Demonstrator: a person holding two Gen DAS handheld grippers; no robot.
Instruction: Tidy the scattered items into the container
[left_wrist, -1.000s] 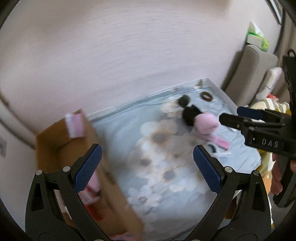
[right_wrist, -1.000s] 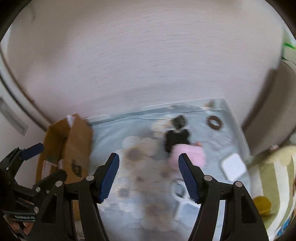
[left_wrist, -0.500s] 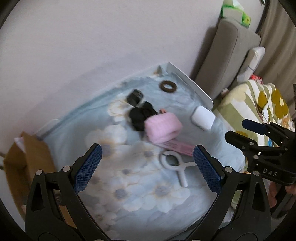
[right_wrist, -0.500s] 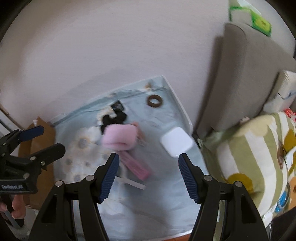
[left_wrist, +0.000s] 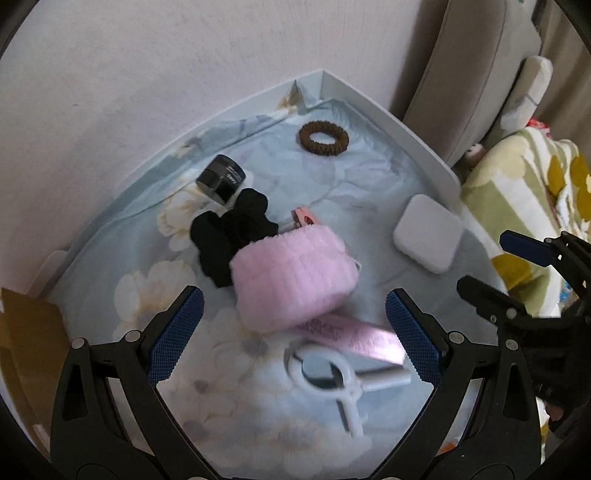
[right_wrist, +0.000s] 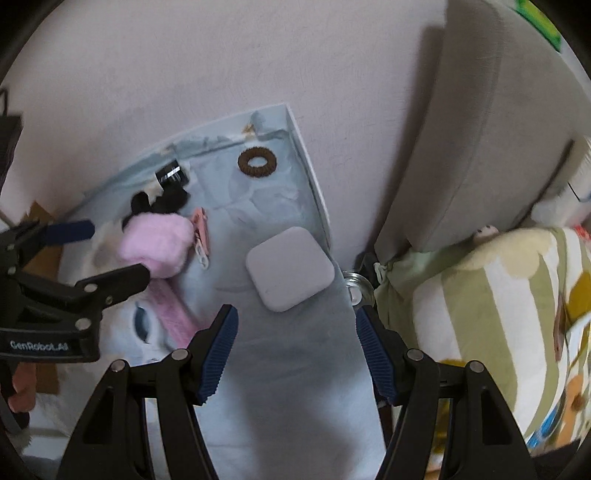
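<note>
Scattered on a flowered blue cloth (left_wrist: 122, 295) lie a brown hair tie (left_wrist: 324, 138), a black jar (left_wrist: 221, 180), a black scrunchie (left_wrist: 232, 230), a fluffy pink pouch (left_wrist: 293, 280), a pink clip (left_wrist: 304, 218), a pink tube (left_wrist: 351, 334), a white hand mirror (left_wrist: 332, 376) and a white square case (left_wrist: 427, 238). My left gripper (left_wrist: 293, 299) hangs open above the pouch. My right gripper (right_wrist: 295, 314) is open and empty, just short of the white case (right_wrist: 290, 273). The cardboard box (left_wrist: 26, 325) shows only at the left edge.
The cloth covers a white table with a raised rim (left_wrist: 388, 110) against a pale wall. A grey sofa (right_wrist: 480, 129) and a striped, patterned blanket (right_wrist: 498, 314) stand right of the table. The left gripper (right_wrist: 116, 251) and a hand show in the right wrist view.
Both grippers have come down and swung right over the cloth. The box has slid to the left edge of view, the items look larger, and the white case now lies before the right gripper.
</note>
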